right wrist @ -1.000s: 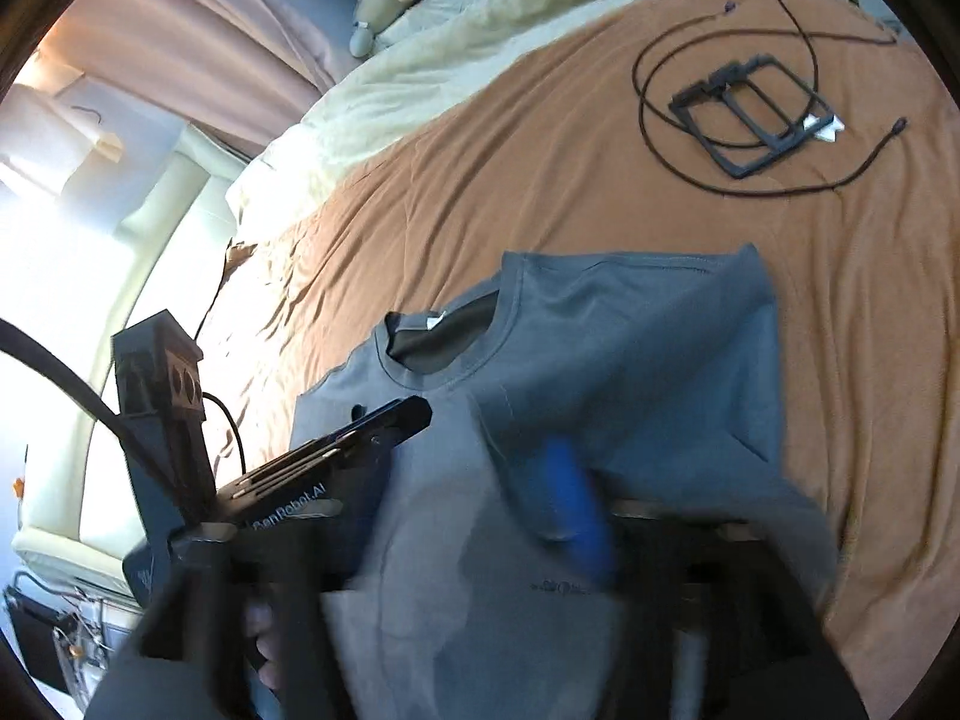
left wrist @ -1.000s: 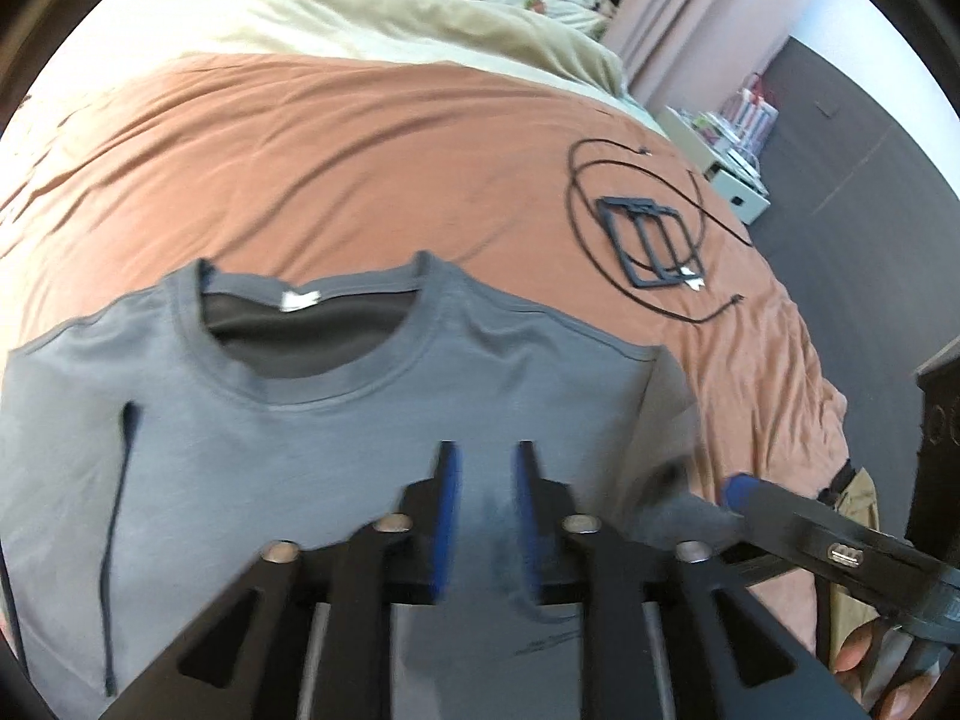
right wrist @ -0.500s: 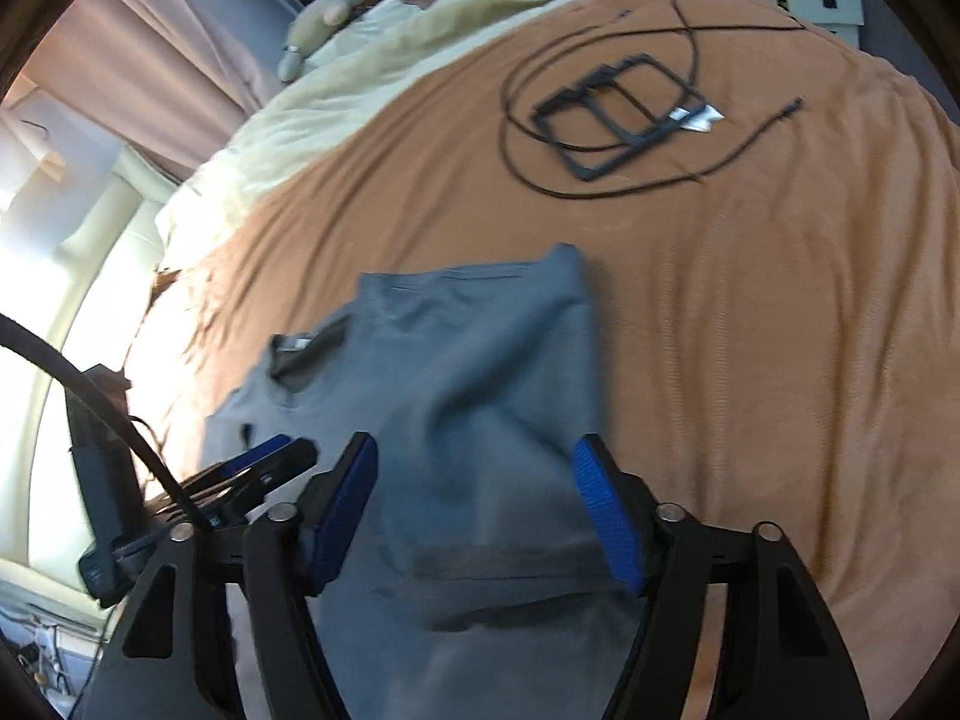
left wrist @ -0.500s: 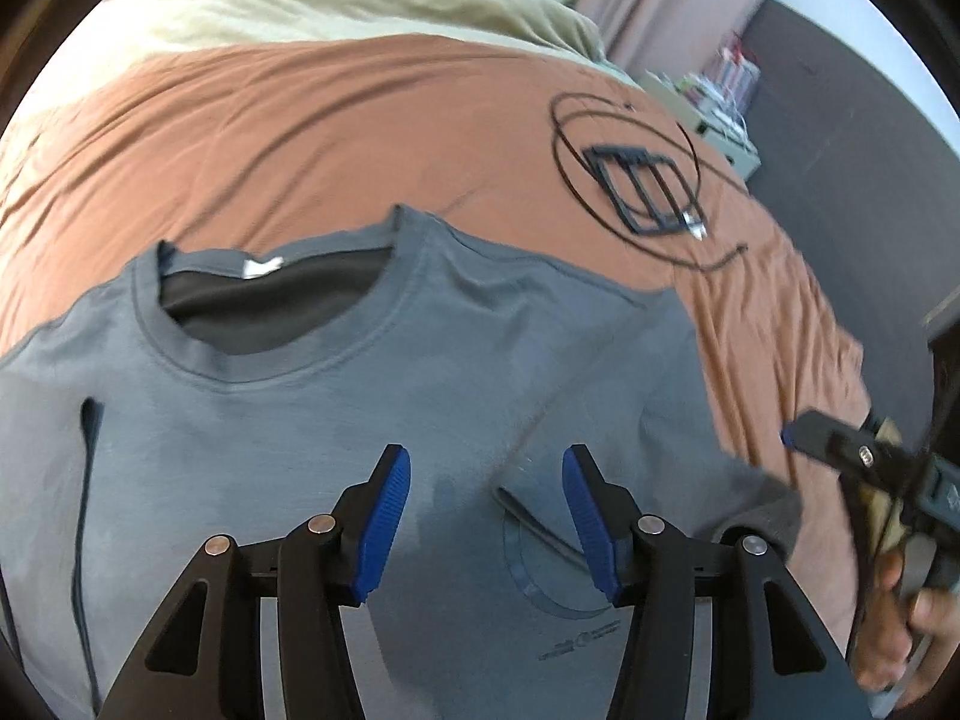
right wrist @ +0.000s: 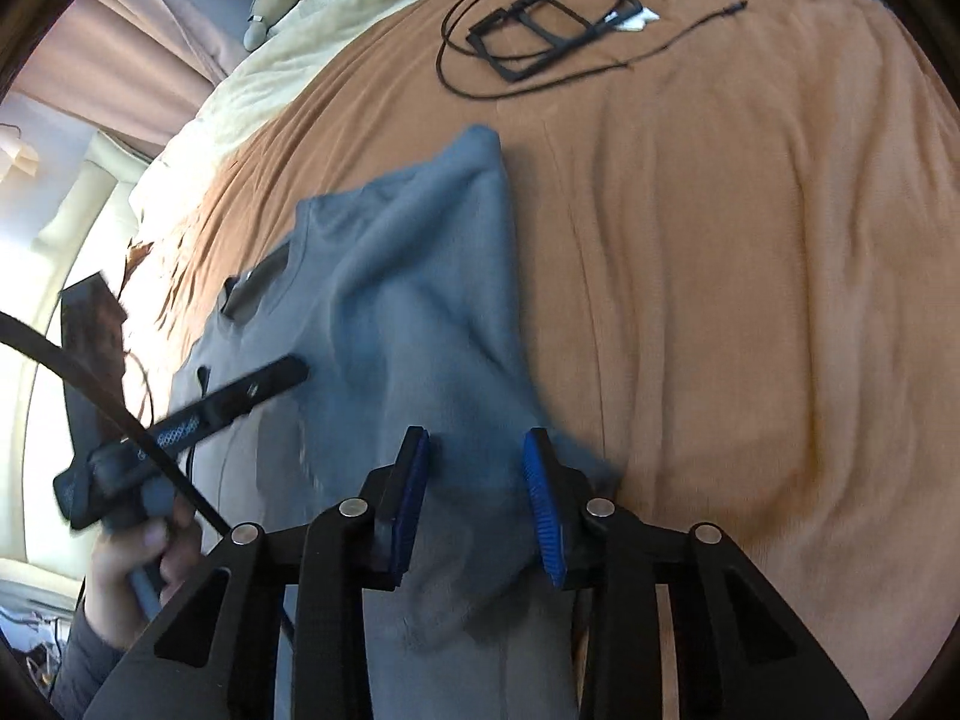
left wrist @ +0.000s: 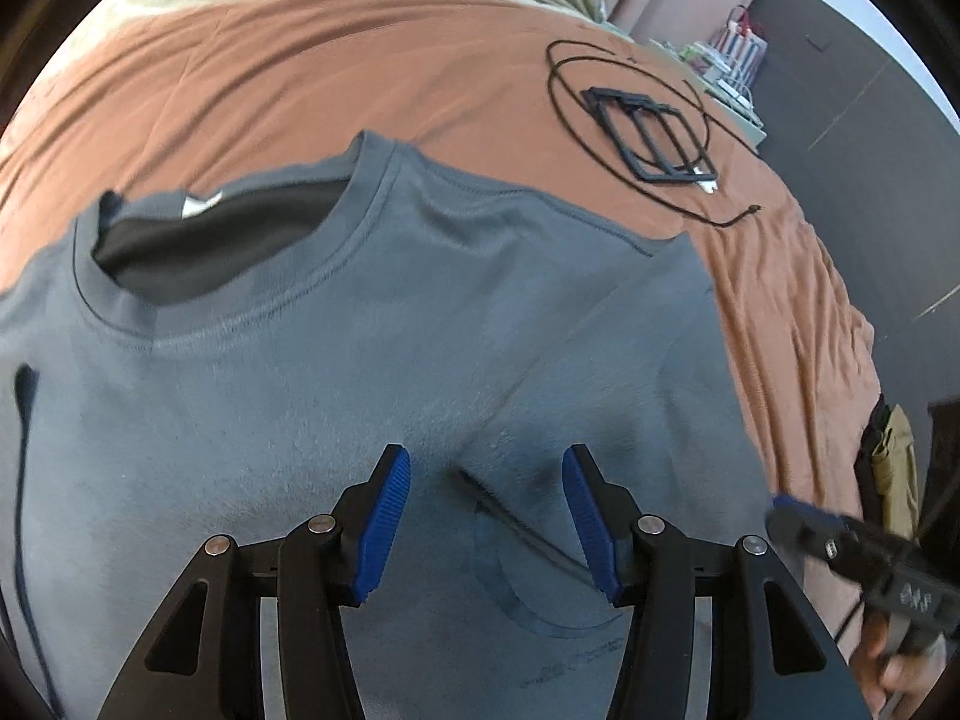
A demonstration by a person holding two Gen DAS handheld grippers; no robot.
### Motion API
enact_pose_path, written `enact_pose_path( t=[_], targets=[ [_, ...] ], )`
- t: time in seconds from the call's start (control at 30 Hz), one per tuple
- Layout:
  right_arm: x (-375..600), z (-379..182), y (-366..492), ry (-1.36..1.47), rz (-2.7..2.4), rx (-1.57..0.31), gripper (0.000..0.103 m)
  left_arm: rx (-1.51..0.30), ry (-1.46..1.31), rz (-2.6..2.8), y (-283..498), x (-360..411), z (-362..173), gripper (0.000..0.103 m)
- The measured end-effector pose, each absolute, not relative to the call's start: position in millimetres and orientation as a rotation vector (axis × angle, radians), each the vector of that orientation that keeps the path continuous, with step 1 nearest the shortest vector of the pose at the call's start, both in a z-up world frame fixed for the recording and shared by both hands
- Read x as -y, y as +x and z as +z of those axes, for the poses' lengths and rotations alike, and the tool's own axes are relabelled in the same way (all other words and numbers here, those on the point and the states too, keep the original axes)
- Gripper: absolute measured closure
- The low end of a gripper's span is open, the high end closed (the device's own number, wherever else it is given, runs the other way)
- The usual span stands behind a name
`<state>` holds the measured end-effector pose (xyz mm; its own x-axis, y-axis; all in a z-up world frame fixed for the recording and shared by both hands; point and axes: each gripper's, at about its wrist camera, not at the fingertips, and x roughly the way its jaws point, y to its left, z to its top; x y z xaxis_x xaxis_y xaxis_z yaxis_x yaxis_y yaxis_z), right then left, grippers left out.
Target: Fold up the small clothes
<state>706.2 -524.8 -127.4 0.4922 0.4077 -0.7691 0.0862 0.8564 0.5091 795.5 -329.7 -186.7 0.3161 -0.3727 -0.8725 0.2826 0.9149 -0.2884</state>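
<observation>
A grey T-shirt lies on the orange-brown bedspread, neck hole toward the far side, its right sleeve folded in over the chest. My left gripper is open and hovers just above the chest near the folded sleeve. My right gripper is open, its blue pads straddling the shirt's folded right edge. Each gripper also shows in the other's view: the right one at the shirt's right side, the left one over the chest.
A black cable loop with a flat black frame lies on the bedspread beyond the shirt, also in the right wrist view. A cream duvet and soft toy lie at the head end. The bed edge drops off on the right.
Both grippers opened from a near-shut pinch a second ago. The right sleeve now lies folded over the chest. The right gripper's jaws have narrowed somewhat over the shirt's right edge.
</observation>
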Motion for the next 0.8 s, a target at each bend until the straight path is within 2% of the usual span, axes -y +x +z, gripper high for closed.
enact_pose_path(
  t=[0.07, 0.1, 0.13, 0.47, 0.77, 0.8],
  targets=[
    [529, -128, 693, 0.547, 0.22, -1.052, 0.073, -1.174, -0.095, -0.433, 796, 328, -190, 0.06],
    [532, -128, 691, 0.562, 0.228, -1.05, 0.073, -1.177, -0.089, -0.429, 796, 328, -191, 0.085],
    [535, -125, 686, 0.573, 0.236, -1.046, 0.073, -1.187, -0.083, -0.423, 797, 328, -191, 0.099],
    [556, -112, 679, 0.578, 0.203, -0.944, 0.073, -1.094, 0.021, -0.394, 814, 323, -147, 0.1],
    [543, -126, 668, 0.566, 0.211, -0.979, 0.073, -1.115, 0.104, -0.273, 830, 319, -166, 0.099],
    [544, -126, 669, 0.564, 0.213, -0.983, 0.073, -1.123, 0.101, -0.274, 829, 318, -169, 0.097]
  ],
)
